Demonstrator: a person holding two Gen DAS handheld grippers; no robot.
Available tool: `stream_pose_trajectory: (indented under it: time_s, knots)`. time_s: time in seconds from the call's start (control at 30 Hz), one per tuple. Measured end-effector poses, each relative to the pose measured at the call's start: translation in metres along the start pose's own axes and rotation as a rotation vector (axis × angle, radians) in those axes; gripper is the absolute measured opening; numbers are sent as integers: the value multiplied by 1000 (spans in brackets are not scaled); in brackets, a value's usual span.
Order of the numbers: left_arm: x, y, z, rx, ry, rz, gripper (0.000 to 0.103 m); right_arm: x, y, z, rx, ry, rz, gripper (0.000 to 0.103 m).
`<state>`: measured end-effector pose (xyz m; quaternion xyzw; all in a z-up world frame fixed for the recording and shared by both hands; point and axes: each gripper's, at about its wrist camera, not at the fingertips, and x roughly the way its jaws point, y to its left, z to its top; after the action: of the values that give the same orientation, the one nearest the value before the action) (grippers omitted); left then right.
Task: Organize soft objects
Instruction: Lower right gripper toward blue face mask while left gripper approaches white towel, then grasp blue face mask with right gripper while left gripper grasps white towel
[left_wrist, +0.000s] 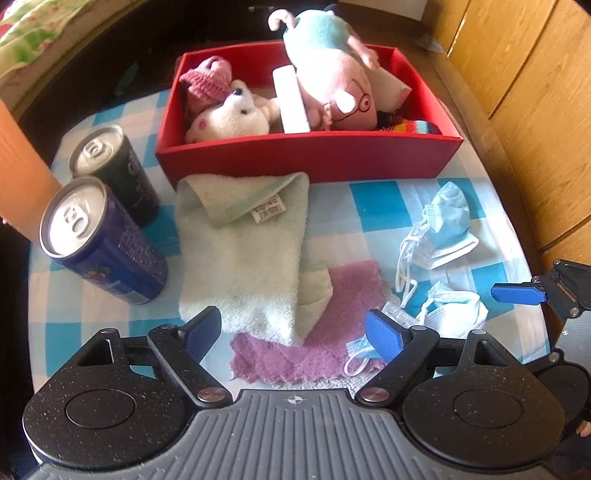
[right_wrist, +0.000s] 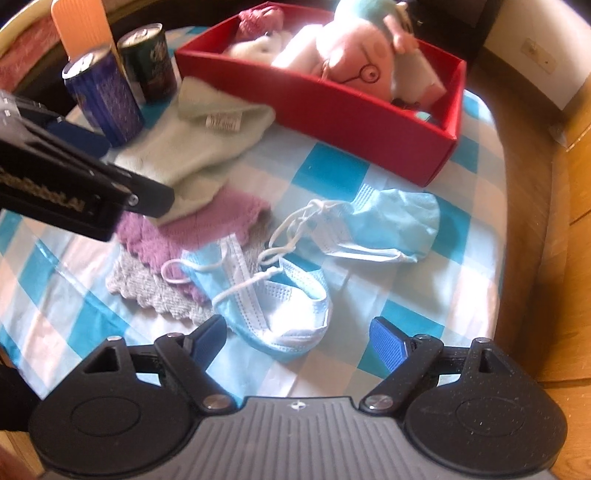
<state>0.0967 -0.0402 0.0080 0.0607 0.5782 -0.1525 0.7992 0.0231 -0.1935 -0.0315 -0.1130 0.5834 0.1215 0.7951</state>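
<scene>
My left gripper (left_wrist: 295, 330) hangs open over the near end of a pale green towel (left_wrist: 240, 251), which lies across a purple cloth (left_wrist: 332, 354). The towel's end sits between the jaws, and the pads do not press on it. My right gripper (right_wrist: 299, 341) is open around a crumpled blue face mask (right_wrist: 280, 314) without squeezing it. A second mask (right_wrist: 388, 229) lies beyond. The red box (left_wrist: 306, 158) at the back holds a white bear (left_wrist: 232, 118) in a pink knitted hat and a pink plush pig (left_wrist: 332, 74) with glasses.
A blue can (left_wrist: 99, 240) and a dark green can (left_wrist: 118, 170) stand left of the towel, beside an orange object (left_wrist: 18, 177). A grey cloth (right_wrist: 147, 288) lies under the purple one. Wooden cabinet fronts (left_wrist: 535, 110) run along the right of the checked tablecloth (left_wrist: 369, 206).
</scene>
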Motion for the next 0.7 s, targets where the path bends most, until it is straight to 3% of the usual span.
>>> stream_pose_trajectory:
  time_s: [0.03,0.07,0.1,0.17,0.27,0.43,0.5,0.53,0.63,0.7]
  knots:
    - [0,1,0,-9,4,-3,83,3,-1,0,-1,2,-5,60]
    - [0,2,0,-14,5,-8,83,5,-3,0,2,7,-4,46]
    - [-2,3,0,-15,3,-12,83,7,-5,1,15,22,13,24]
    - [-4,3,0,-12,-5,-11,83,4,-10,0,43,33,63,16]
    - [-6,6,0,-18,-7,-12,83,-15,-11,-1,36,-20,62,15]
    - [-4,16,4,-63,-7,-17,84,-39,-21,2,98,-98,174,14]
    - [0,18,7,-82,6,-25,84,-32,-22,7,120,-73,174,40]
    - [2,19,9,-91,13,-27,84,-27,-20,8,113,-61,131,45]
    - [3,18,12,-101,12,-40,84,-7,-16,8,94,-15,19,49]
    - [2,16,13,-90,5,-40,84,7,-21,7,150,16,50,49]
